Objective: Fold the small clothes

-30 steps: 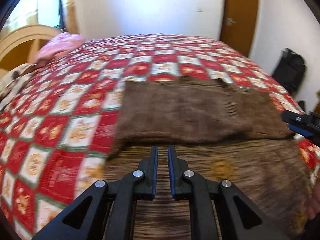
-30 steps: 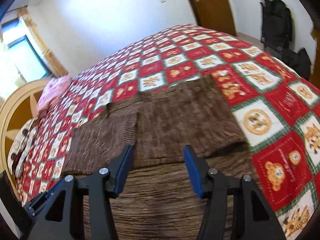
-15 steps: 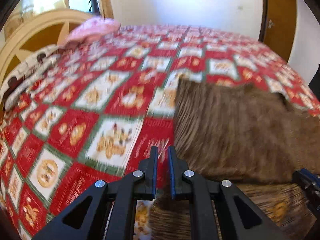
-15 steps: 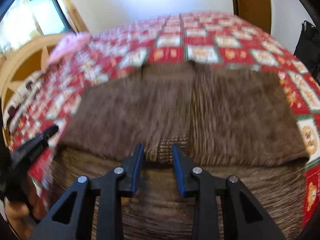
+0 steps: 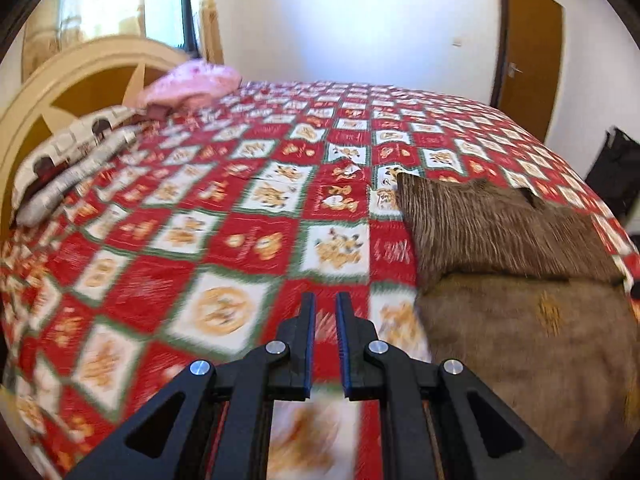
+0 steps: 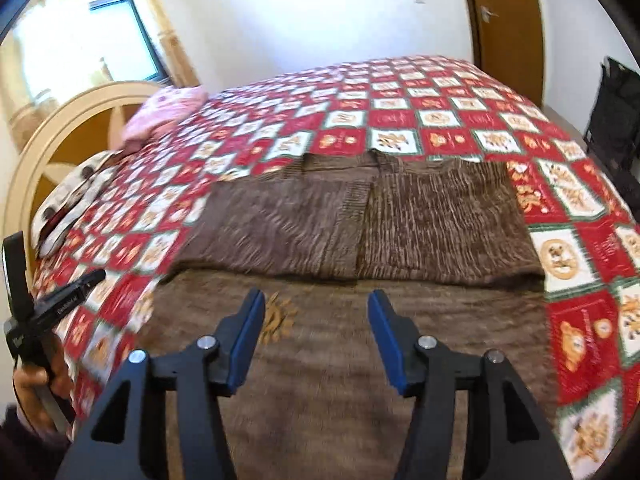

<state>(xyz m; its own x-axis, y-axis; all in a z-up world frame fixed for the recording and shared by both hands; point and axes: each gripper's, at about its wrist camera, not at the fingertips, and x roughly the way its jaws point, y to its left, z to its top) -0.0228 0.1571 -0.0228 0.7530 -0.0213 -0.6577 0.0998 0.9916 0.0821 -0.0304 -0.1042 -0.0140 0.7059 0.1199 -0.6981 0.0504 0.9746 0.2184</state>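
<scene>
Brown sweater (image 6: 360,264) lies folded on our bedspread's (image 6: 440,120) near edge; our right gripper (image 6: 316,312) is opening over it, nothing between; our left gripper (image 5: 322,312) stays pinched together, empty.

A brown knit sweater (image 6: 360,280) is spread flat on the bed. Both sleeves are folded in across the upper part, and their ribbed cuffs are met near the middle. An orange sun-like motif is seen on the lower part, though it is blurred. In the left wrist view the sweater (image 5: 500,280) is seen at the right, its edge laid straight.
</scene>
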